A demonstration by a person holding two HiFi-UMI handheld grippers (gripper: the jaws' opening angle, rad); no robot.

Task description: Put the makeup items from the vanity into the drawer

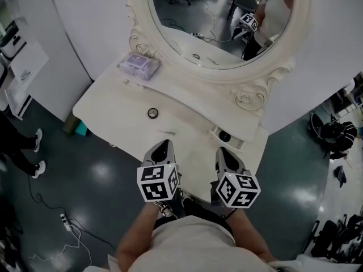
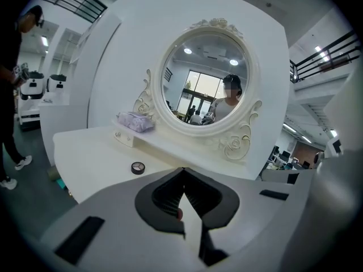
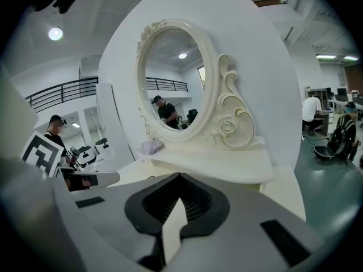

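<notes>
Far left, on the raised shelf by the mirror frame [image 1: 222, 73]: a lilac packet [image 1: 139, 66]. The round eyeshadow compact [image 1: 152, 113] lies flat on the vanity top [image 1: 110, 105], just ahead & slightly left of your left gripper [image 1: 163, 147]. It's round, so there's no long axis to line up w/. Left gripper's the nearer one. Its jaws are pressed together w/ nothing in them, so open up before reaching. Right gripper [image 1: 228, 156]: likewise closed & empty. Left gripper view shows the compact's three pans, head view doesn't, and right gripper view misses it altogether.

White vanity [image 1: 113, 103] bears round compact [image 1: 152, 113], lilac packet [image 1: 139, 66].
</notes>
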